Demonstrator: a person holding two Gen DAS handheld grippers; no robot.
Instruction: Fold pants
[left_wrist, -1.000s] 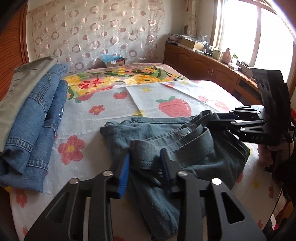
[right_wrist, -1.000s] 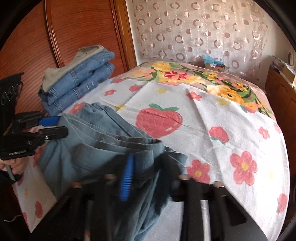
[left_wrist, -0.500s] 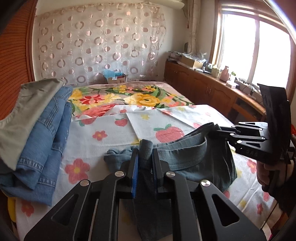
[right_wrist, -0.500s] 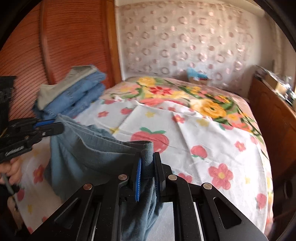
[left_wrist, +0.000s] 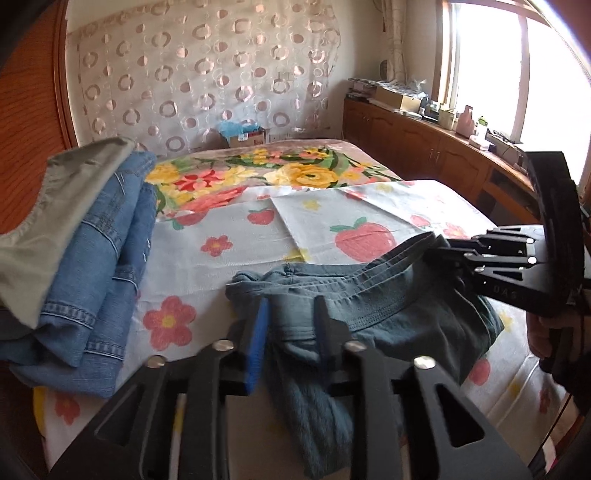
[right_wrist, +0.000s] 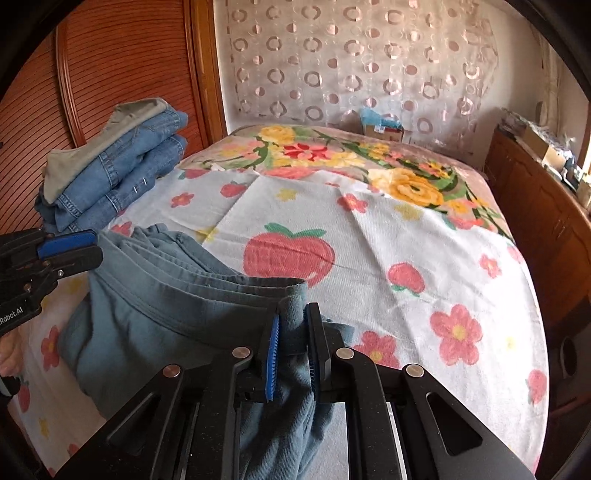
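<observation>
Half a second ago the left gripper (left_wrist: 290, 325) was clenched on the waistband of the grey-blue pants (left_wrist: 369, 306); now its jaws are opening, the fingers stand clearly apart and the cloth lies slack between them, unpinched. The right gripper (right_wrist: 293, 332) was shut tight on the other end of the waistband; its jaws are opening a little, yet the pads still press the band, which stands up between them.

The pants lie on the strawberry-and-flower sheet (right_wrist: 406, 229) at the near edge of the bed. In the left wrist view they sit from 6 o'clock out towards 3 o'clock, where the right gripper holds them.

A stack of folded blue jeans (left_wrist: 107, 266) with a grey-green garment (left_wrist: 55, 206) on top rests at 9 o'clock, well apart from the pants. A circle-patterned curtain (left_wrist: 207, 74) hangs at 12 o'clock, a wooden cabinet (left_wrist: 417, 155) runs along 2 o'clock under the window.

The waistband, the pants' long axis here, runs across between the two grippers, from 9 to 5 o'clock in the right wrist view; the legs hang bunched towards 6 o'clock.
</observation>
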